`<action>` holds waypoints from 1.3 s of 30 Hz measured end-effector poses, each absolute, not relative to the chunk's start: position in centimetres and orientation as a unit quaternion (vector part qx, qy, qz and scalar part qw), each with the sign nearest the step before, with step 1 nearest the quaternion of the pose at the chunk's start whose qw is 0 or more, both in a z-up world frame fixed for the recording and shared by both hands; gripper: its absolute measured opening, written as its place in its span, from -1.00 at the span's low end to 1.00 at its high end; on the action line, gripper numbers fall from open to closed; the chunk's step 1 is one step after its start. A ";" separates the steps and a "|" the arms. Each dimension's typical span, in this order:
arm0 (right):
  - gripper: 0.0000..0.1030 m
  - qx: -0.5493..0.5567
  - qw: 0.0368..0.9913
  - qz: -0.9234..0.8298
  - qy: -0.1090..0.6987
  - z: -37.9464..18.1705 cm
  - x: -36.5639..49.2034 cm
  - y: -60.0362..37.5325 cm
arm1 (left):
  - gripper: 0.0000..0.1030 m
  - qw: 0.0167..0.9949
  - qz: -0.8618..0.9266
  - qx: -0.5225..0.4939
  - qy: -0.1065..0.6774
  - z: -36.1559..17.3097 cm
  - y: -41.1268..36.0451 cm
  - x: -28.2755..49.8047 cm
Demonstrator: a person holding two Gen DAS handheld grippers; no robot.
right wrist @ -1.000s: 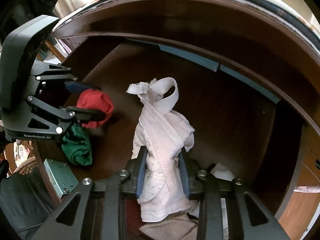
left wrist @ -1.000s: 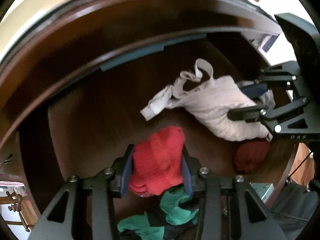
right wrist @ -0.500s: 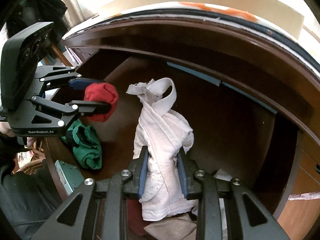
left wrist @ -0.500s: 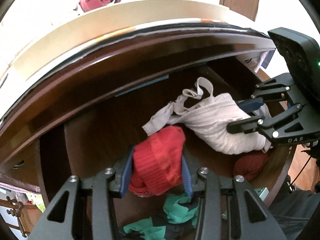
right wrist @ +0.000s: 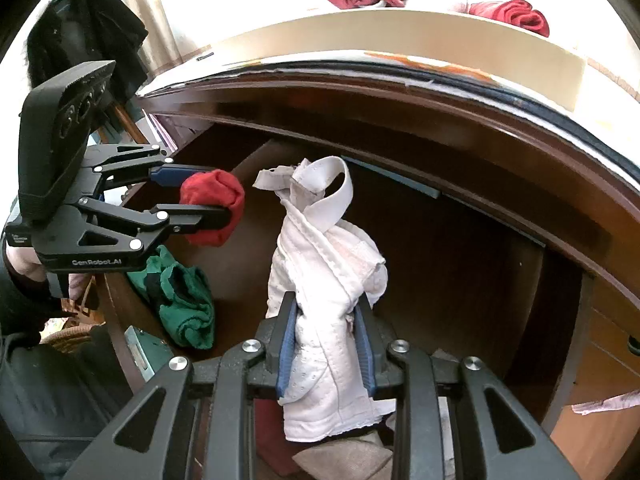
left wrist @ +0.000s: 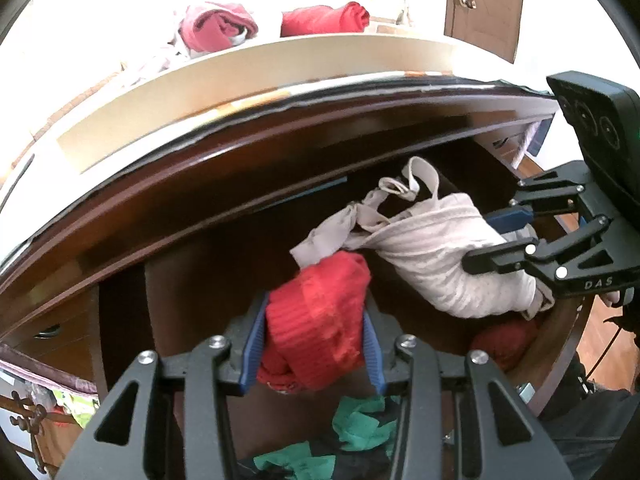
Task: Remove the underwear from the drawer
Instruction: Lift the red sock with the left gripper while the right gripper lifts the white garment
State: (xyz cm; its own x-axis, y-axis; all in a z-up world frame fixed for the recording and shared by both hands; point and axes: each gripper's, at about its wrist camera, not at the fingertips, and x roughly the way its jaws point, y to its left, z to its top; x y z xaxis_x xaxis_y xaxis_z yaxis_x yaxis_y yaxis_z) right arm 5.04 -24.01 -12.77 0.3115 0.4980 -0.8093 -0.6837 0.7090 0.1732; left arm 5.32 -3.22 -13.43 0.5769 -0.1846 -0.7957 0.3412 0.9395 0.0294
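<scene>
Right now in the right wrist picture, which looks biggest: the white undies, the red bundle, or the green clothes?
1. white undies, though nearest the camera
2. green clothes
3. red bundle
The last two look close.

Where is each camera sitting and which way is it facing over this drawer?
Left wrist: on the left gripper, looking down into the drawer past its red underwear; right gripper at the right edge.
Right wrist: on the right gripper, looking down past its white underwear; left gripper at the left.
Shared: drawer, both grippers, both garments, green garment.
</scene>
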 end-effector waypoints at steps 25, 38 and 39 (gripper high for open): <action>-0.45 -0.084 0.826 0.382 0.405 -10.8 2.9 -27.3 | -0.20 0.914 -0.126 0.059 0.382 -12.2 -1.5 4.2; -0.59 -0.086 0.831 0.376 0.400 -10.7 2.8 -26.9 | -0.21 0.921 -0.120 0.040 0.368 -11.8 -0.7 4.1; -0.59 -0.084 0.833 0.377 0.397 -10.6 2.8 -26.9 | -0.21 0.922 -0.119 0.040 0.367 -11.8 -0.7 4.1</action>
State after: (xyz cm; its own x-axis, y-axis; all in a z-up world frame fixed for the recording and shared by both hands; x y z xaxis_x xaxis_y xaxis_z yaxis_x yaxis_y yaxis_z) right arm 2.76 -26.94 -10.60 0.4008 0.5608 -0.7244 -0.6948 0.7015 0.1586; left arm 4.07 -0.67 -11.76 0.7024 -0.1911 -0.6857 0.2493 0.9683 -0.0144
